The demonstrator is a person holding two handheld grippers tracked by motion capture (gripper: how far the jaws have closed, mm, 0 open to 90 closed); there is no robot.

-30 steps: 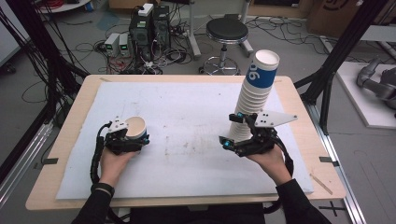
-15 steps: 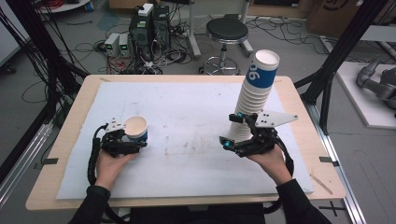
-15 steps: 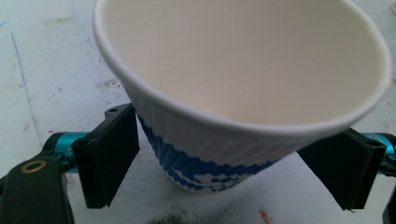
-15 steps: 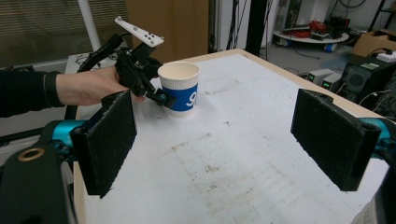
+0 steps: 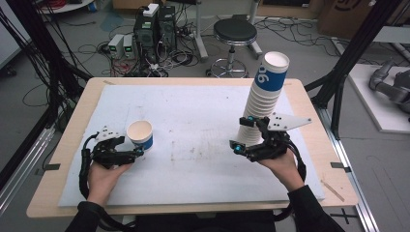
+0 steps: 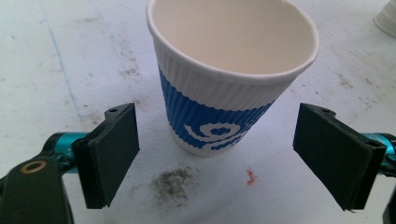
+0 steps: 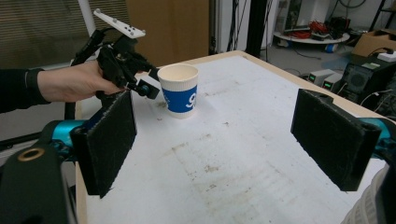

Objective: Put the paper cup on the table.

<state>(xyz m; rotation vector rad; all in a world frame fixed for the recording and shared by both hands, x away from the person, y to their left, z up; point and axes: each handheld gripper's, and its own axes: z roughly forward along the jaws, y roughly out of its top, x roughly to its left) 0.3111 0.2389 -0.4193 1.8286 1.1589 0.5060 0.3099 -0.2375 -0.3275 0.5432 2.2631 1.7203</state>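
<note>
Your left tongs (image 6: 215, 158) just opened wide, clear of the upright cup (image 6: 231, 70) on the table (image 5: 193, 111), your right tongs (image 7: 224, 140) gaping empty beside the cup stack (image 5: 266, 96)

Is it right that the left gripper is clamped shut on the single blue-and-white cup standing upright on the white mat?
Not quite. The left gripper is open: the left gripper view shows both pads standing clear of the single cup. The cup does stand upright on the white mat.
</note>
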